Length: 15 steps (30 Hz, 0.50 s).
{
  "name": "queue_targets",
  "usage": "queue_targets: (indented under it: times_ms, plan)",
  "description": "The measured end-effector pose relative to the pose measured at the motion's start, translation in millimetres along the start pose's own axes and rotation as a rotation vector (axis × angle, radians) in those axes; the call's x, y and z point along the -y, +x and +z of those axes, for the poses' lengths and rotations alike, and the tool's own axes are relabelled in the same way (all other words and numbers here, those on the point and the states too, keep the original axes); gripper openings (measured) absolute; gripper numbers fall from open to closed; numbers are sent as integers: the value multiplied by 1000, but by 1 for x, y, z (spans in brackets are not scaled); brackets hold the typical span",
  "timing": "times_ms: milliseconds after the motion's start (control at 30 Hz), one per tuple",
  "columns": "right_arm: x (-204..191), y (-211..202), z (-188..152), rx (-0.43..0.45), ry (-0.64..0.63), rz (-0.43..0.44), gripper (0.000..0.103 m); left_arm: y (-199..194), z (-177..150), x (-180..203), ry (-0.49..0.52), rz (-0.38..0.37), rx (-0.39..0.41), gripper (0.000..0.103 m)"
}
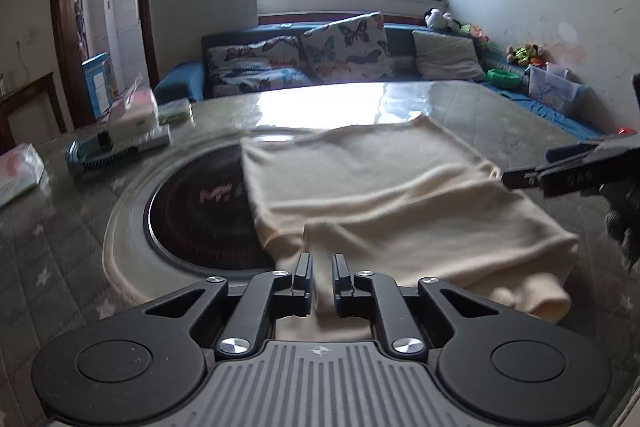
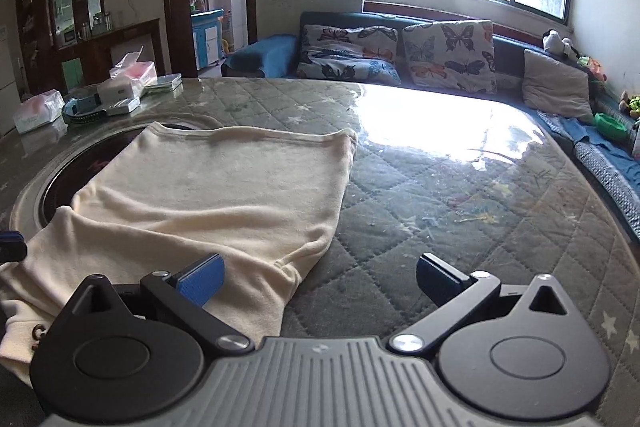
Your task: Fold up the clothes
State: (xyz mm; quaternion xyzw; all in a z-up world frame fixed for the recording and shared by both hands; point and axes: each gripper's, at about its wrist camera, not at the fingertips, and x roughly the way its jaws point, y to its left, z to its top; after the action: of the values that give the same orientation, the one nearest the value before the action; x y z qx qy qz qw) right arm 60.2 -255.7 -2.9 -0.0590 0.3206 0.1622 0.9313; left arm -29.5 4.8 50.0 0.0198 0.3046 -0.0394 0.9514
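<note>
Right at the bottom of the left wrist view, the left gripper (image 1: 322, 277) has its jaws drawn nearly together on a fold of the cream garment (image 1: 384, 187), with cloth showing in the narrow gap between them. Most of the garment spreads from there toward 12 o'clock over the quilted table top (image 1: 500, 115), which has pale stars on it and a glossy cover that catches the window glare. At 10 o'clock from the gripper, the garment's left edge overlaps a round dark hob (image 1: 192, 215) sunk into the table. Reddish letters starting with "M" show on the hob; the rest cannot be read.

At 3 o'clock, the right gripper (image 1: 516, 181) comes in from the frame edge, with small pale markings on its black body that are too blurred to read. Its own view shows the right gripper (image 2: 320, 277) with jaws spread wide and nothing between them; the left blue pad (image 2: 202, 283) is over the garment's near corner and the right pad over bare quilting.

At 10 o'clock on the far table edge, tissue packs (image 2: 40, 109) and a white box (image 2: 120, 93) sit close together; their print is illegible
</note>
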Motion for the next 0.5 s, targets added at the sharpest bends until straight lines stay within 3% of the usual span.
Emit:
queue_targets:
  times_ms: [100, 333, 500]
  plan:
    - [2, 6, 0, -8, -1, -28, 103, 11, 12, 3, 9, -25, 1, 13]
    - [1, 18, -10, -36, -72, -96, 103, 53, 7, 9, 66, -3, -57, 13]
    - [3, 12, -7, -22, -60, -102, 103, 44, 8, 4, 42, -24, -38, 14]
